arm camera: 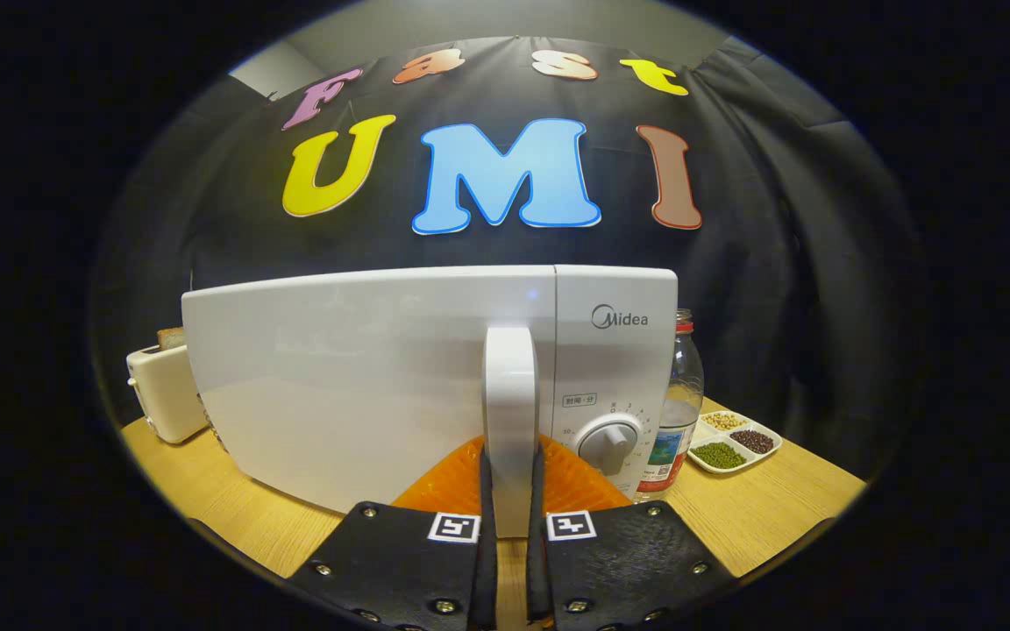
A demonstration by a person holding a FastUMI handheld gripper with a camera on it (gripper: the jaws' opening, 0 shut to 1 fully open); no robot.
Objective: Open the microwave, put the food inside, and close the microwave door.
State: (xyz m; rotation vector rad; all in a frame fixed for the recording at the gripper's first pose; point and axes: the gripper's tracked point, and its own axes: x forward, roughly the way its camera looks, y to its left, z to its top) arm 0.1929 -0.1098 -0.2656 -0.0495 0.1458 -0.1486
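A white microwave (pixel 365 368) stands on the wooden table (pixel 777 508), its door facing me and looking flush with the body. Its upright white handle (pixel 510 394) runs down between my two fingers. My gripper (pixel 511 491) is shut on that handle, a finger pressing on each side of its lower part. The control panel with a round dial (pixel 608 443) lies just right of the handle. I cannot see inside the oven.
A clear water bottle (pixel 679 412) stands right of the microwave. Beyond it lies a white divided dish (pixel 733 443) of beans. A cream toaster (pixel 163 390) with a slice of bread sits to the microwave's left.
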